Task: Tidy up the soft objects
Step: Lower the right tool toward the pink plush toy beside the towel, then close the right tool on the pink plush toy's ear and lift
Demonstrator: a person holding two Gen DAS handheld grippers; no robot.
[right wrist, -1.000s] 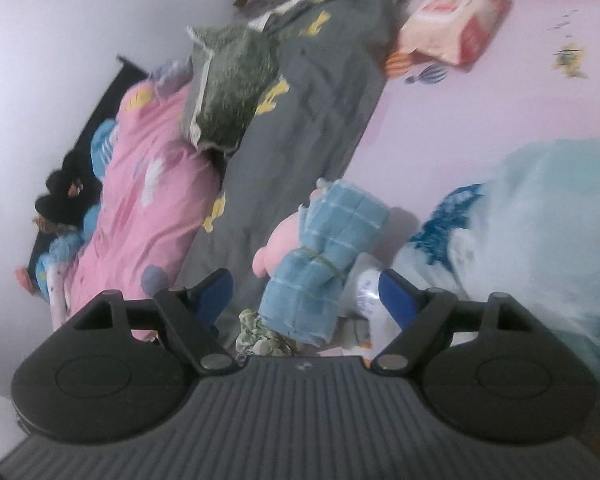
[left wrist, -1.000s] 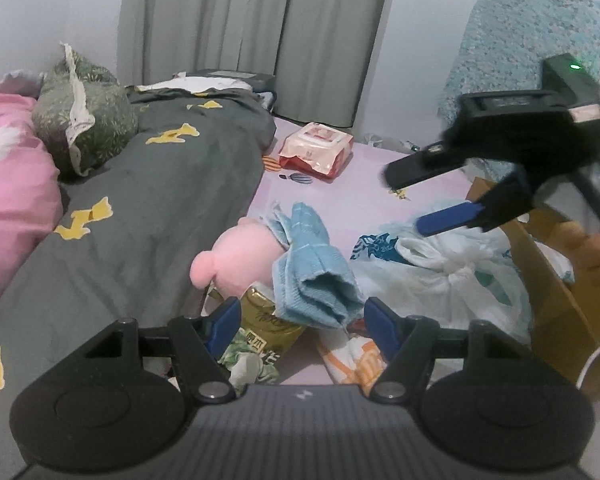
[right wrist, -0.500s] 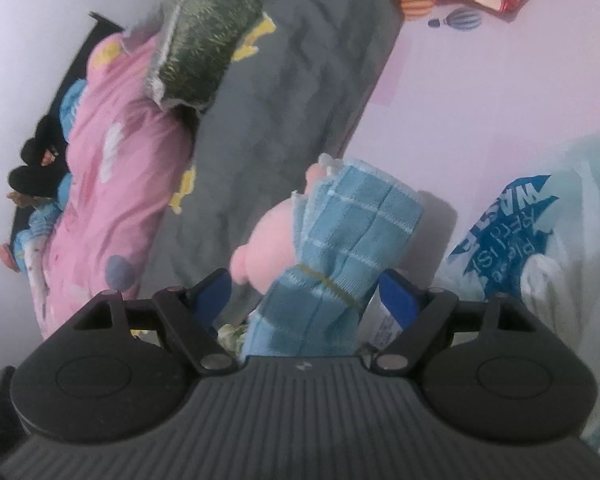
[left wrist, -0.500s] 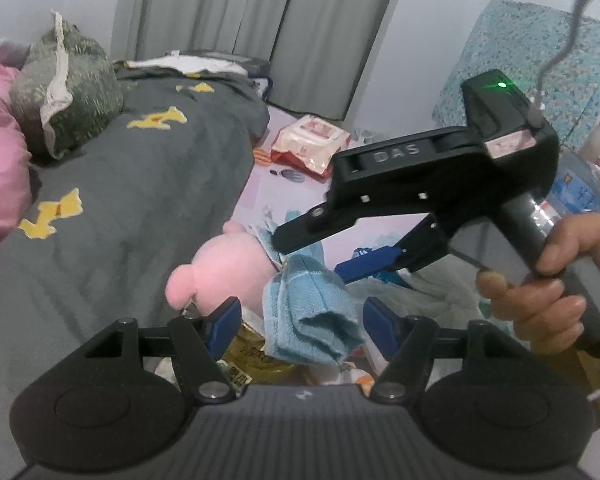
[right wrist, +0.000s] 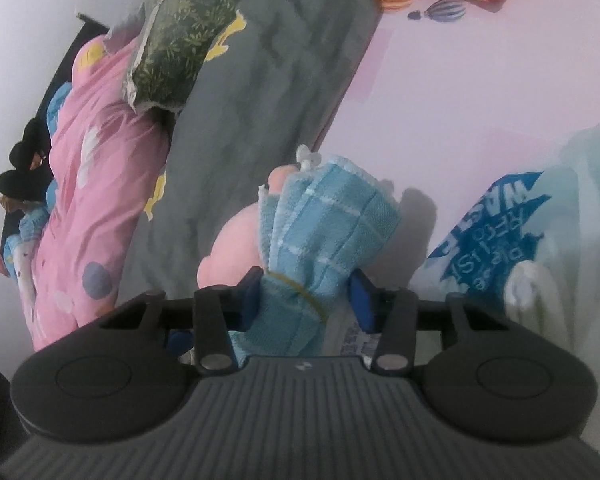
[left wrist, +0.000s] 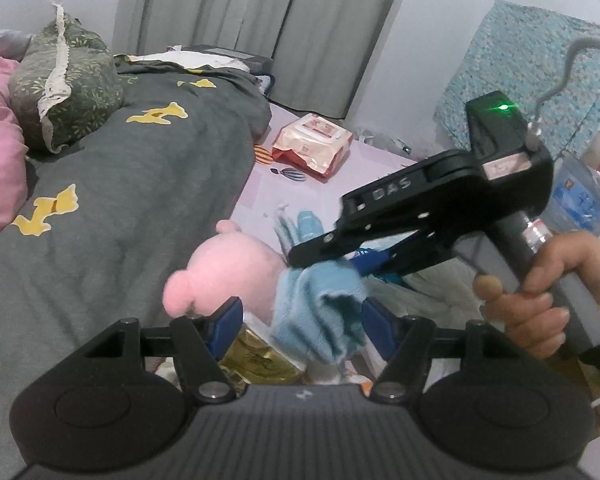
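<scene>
Towel (right wrist: 324, 236), one, sits between right gripper (right wrist: 306, 300) closing fingers (right wrist: 249, 294).

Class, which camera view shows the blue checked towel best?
The right wrist view: the blue checked towel fills the centre, its pattern and yellow band clear, between the closing right gripper. In the left wrist view that gripper hides part of it.

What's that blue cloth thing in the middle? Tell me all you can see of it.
The blue cloth looks like a soft terry towel, light blue with paler check lines, bunched and cinched by a thin yellowish band. It stands roughly upright, leaning against a pink plush toy, on clutter by the grey blanket. The right gripper is closing around its banded waist. The left gripper sits open around its lower end, not pressing.
</scene>
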